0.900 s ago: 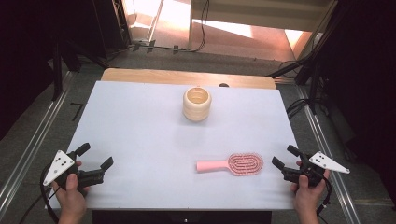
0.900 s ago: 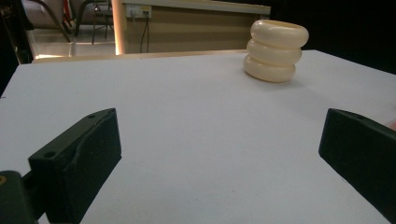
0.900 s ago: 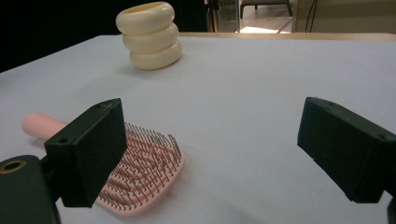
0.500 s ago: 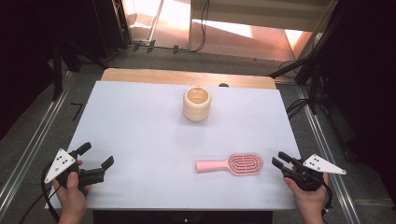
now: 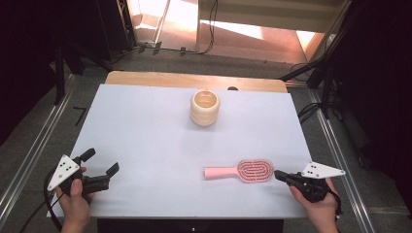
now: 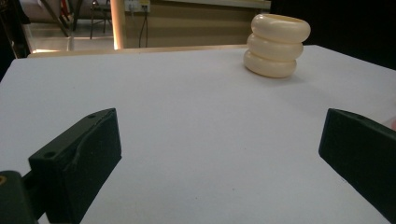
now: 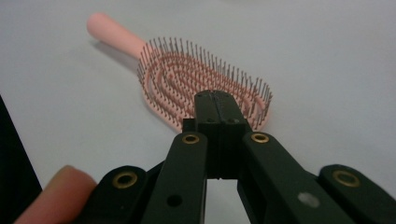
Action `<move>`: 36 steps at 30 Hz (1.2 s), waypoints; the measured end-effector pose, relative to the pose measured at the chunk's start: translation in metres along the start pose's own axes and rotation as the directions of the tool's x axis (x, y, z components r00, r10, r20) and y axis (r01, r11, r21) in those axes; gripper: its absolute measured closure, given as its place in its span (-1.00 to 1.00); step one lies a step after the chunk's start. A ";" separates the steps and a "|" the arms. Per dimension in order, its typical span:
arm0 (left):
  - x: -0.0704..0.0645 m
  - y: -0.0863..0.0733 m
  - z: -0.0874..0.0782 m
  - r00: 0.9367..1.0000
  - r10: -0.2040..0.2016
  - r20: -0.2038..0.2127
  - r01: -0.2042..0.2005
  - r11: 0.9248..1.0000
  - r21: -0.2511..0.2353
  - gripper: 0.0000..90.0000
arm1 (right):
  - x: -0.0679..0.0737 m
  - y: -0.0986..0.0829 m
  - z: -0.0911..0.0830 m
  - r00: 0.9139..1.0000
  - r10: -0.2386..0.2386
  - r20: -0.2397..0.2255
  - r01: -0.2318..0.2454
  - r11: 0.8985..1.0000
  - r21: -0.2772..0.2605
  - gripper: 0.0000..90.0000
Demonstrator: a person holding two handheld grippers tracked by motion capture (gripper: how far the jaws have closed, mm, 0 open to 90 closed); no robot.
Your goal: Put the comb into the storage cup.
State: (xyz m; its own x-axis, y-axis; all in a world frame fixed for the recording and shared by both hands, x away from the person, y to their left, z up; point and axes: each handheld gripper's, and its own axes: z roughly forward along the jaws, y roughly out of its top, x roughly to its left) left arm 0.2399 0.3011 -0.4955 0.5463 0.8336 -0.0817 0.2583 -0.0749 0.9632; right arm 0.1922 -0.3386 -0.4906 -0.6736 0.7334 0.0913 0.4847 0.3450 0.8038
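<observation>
My right gripper (image 7: 215, 100) is pressed closed, empty, tips just short of the pink hairbrush (image 5: 248, 170); nothing is lifted yet. My left gripper (image 5: 99, 167) gapes wide, well left of the brush. Its own view faces the cream ringed cup (image 6: 278, 45) beyond.

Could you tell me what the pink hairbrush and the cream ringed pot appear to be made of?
The pink hairbrush looks like moulded plastic with a matte finish: uniform colour, open vented head, thin dark bristles. The cream ringed pot seems glazed ceramic or glossy plastic, as its three stacked rings show soft highlights; the look leaves that open.
</observation>
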 end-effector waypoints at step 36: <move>-0.003 -0.001 0.001 1.000 0.025 -0.004 -0.025 1.000 0.014 -1.00 | -0.018 0.013 0.050 0.998 0.013 0.063 -0.023 0.987 0.161 0.95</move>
State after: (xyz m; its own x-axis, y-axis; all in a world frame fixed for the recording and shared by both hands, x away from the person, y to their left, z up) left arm 0.2388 0.2981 -0.4962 0.5493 0.8337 -0.0568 0.2561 -0.1033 0.9611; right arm 0.2384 -0.3177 -0.5118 -0.6308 0.7732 0.0650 0.5839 0.4178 0.6960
